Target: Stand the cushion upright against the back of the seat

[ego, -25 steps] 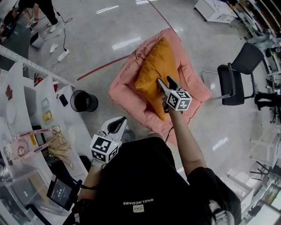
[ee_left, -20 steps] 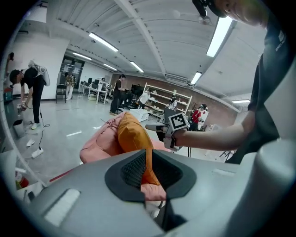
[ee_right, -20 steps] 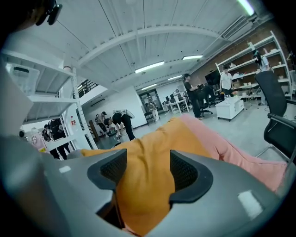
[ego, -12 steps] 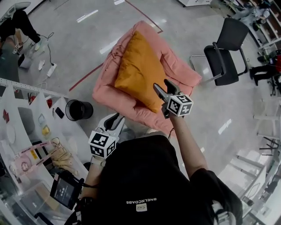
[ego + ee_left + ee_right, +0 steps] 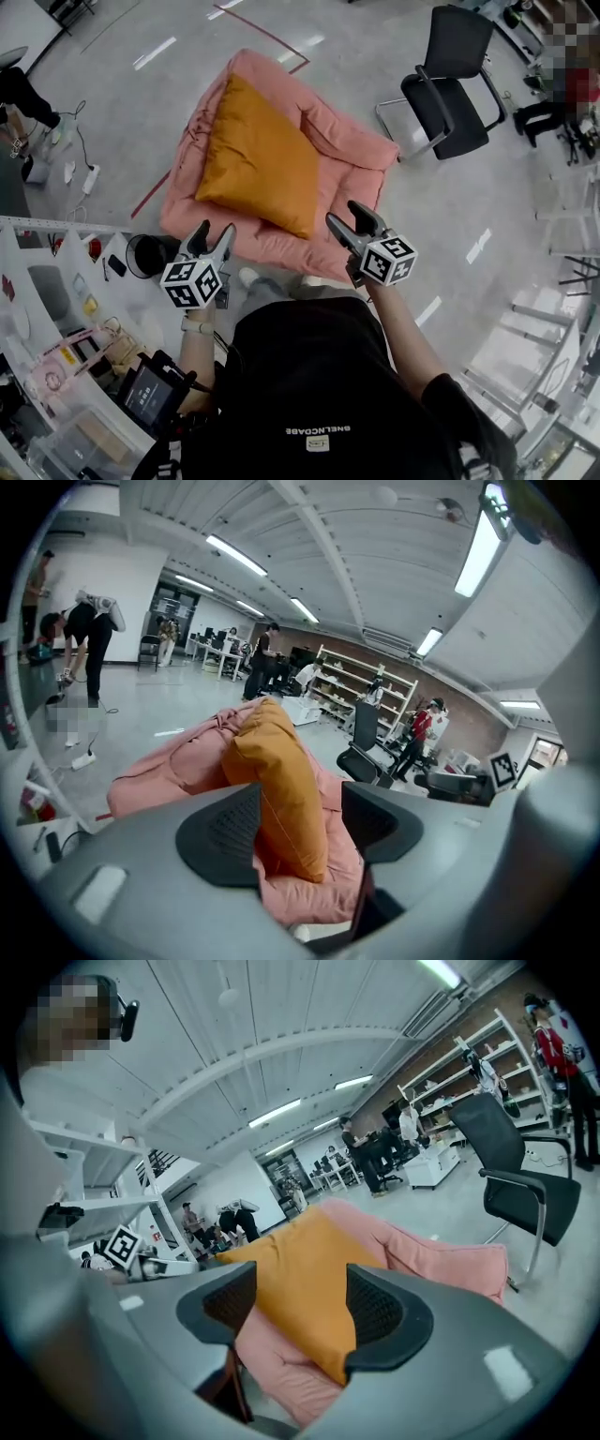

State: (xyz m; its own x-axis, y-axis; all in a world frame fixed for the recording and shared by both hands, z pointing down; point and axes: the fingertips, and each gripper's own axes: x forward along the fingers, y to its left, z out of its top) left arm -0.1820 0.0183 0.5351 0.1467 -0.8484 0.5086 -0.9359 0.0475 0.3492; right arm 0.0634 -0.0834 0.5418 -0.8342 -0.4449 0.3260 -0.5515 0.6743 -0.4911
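Orange cushion (image 5: 255,159) stands on edge against the back of the pink seat (image 5: 361,155), upper centre of frame, so task looks done; 2 tools hang clear of it, left tool (image 5: 214,234) jaws opening, right tool (image 5: 345,216) jaws wide but closing slightly, nothing between either.

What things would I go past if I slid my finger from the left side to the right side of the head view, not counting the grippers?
white power strip → black bin → orange cushion → black chair
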